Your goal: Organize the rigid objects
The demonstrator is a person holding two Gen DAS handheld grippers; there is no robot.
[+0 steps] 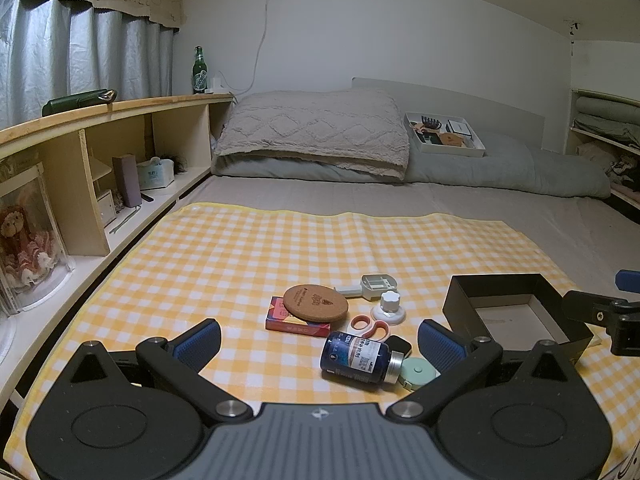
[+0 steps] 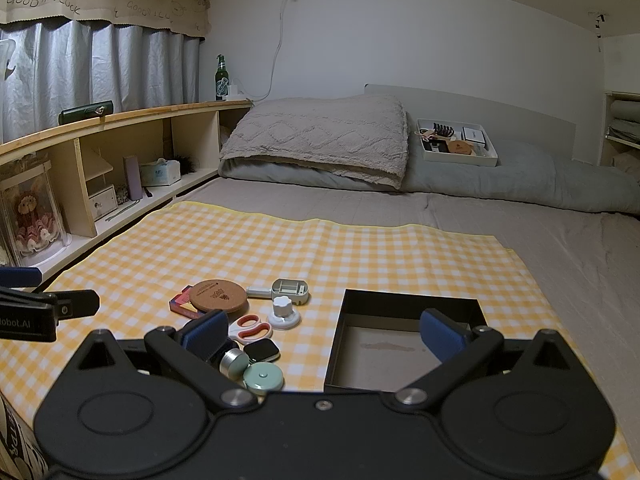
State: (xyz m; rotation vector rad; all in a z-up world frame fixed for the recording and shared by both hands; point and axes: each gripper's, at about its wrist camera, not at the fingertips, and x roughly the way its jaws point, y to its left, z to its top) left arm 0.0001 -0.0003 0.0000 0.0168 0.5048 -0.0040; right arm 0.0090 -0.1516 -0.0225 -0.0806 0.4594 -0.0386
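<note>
On the yellow checked cloth (image 1: 240, 256) lie a blue pill bottle (image 1: 358, 357) on its side, a mint tape measure (image 1: 416, 372), a smartwatch (image 2: 262, 350), pink-handled scissors (image 1: 370, 326), a white knob (image 1: 389, 308), a grey plastic tool (image 1: 368, 284), and a cork coaster (image 1: 316, 303) on a red card box (image 1: 288, 318). An empty black box (image 1: 516, 312) stands to their right. My left gripper (image 1: 320, 340) is open above the bottle. My right gripper (image 2: 324, 332) is open, over the black box (image 2: 400, 344) and the small items.
A wooden shelf unit (image 1: 100, 160) with a doll case, tissues and a green bottle (image 1: 199, 70) runs along the left. A pillow (image 1: 316, 132), a folded duvet and a white tray (image 1: 444, 134) of items lie at the head of the bed.
</note>
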